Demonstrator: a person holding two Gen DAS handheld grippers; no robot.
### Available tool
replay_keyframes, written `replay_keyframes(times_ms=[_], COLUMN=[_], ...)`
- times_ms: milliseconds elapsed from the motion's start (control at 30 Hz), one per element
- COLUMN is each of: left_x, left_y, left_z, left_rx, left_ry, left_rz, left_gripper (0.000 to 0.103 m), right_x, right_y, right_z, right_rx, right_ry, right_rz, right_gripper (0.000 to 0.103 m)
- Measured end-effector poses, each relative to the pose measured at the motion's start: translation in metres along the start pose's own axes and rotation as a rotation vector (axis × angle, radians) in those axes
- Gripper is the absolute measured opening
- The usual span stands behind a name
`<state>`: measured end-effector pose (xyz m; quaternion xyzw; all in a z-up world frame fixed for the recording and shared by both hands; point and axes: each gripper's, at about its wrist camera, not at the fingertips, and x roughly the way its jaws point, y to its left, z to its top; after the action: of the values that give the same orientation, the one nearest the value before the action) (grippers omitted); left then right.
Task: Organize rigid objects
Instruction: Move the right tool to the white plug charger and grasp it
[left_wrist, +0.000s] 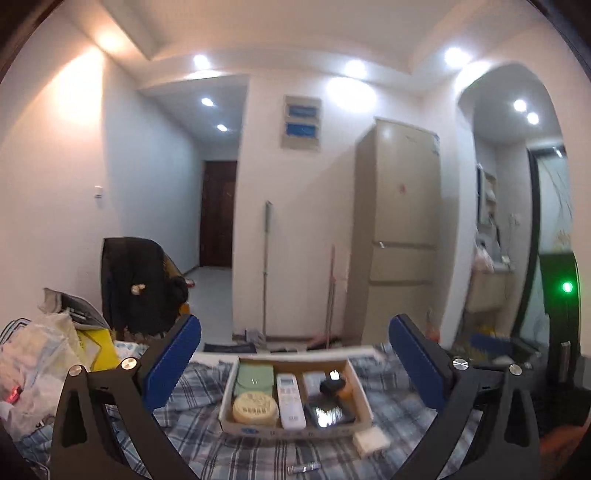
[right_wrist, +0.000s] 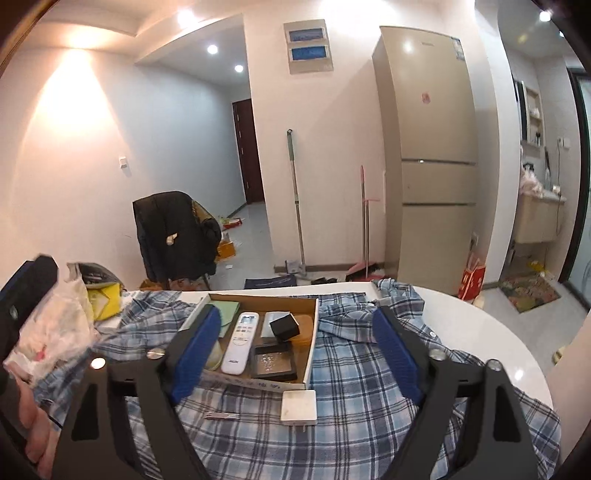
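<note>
A shallow cardboard box (left_wrist: 360, 391) (right_wrist: 312, 343) sits on a blue plaid cloth (right_wrist: 351, 369). It holds a white remote (left_wrist: 290, 400) (right_wrist: 240, 341), a round cream tin (left_wrist: 255, 408), a green pouch (left_wrist: 255, 376), a black case (right_wrist: 273, 363), and a small black cube (right_wrist: 284, 326). A white charger block (right_wrist: 298, 405) (left_wrist: 371, 439) lies on the cloth in front of the box. A thin metal clipper (right_wrist: 222, 415) (left_wrist: 303, 468) lies near it. My left gripper (left_wrist: 295, 363) is open and empty above the box. My right gripper (right_wrist: 295, 354) is open and empty, raised over the charger.
A pile of plastic bags (right_wrist: 55, 325) and a yellow box (right_wrist: 105, 297) crowd the table's left side. A chair with a black jacket (right_wrist: 173, 236) stands behind. The round white table edge (right_wrist: 517, 350) curves at right. A fridge (right_wrist: 428, 147) and mop (right_wrist: 295, 199) stand by the far wall.
</note>
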<state>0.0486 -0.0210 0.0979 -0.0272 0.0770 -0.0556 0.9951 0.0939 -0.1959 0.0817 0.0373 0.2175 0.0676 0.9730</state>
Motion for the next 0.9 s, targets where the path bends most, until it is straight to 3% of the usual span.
replay_keyframes(times_ms=[67, 267, 367, 467, 633, 767, 900], left_x=[0.006, 0.029, 0.048, 0.059, 0.080, 0.084, 0.090], left_y=[0.003, 0.014, 0.020, 0.034, 0.049, 0.048, 0.044], left_z=[-0.012, -0.046, -0.063, -0.078, -0.096, -0.102, -0.107], left_rx=[0.000, -0.045, -0.057, -0.104, -0.159, -0.133, -0.111], left_ry=[0.021, 0.094, 0.167, 0.203, 0.315, 0.328, 0.363], left_rz=[0.003, 0.010, 0.033, 0.093, 0.111, 0.126, 0.129], left_gripper=[0.103, 0.103, 0.103, 0.103, 0.103, 0.103, 0.103], right_x=[0.008, 0.046, 0.064, 0.094, 0.118, 0.127, 0.129], right_y=[0.000, -0.015, -0.020, -0.014, -0.020, -0.018, -0.008], right_z=[-0.009, -0.031, -0.045, -0.061, -0.084, -0.095, -0.097], right_rx=[-0.008, 0.057, 0.061, -0.007, 0.045, 0.037, -0.037], right_ry=[-0.004, 0.111, 0.179, 0.364, 0.489, 0.520, 0.485], right_rz=[-0.009, 0.010, 0.004, 0.021, 0.056, 0.052, 0.010], right_gripper=[0.100, 0.100, 0.100, 0.100, 0.098, 0.094, 0.084])
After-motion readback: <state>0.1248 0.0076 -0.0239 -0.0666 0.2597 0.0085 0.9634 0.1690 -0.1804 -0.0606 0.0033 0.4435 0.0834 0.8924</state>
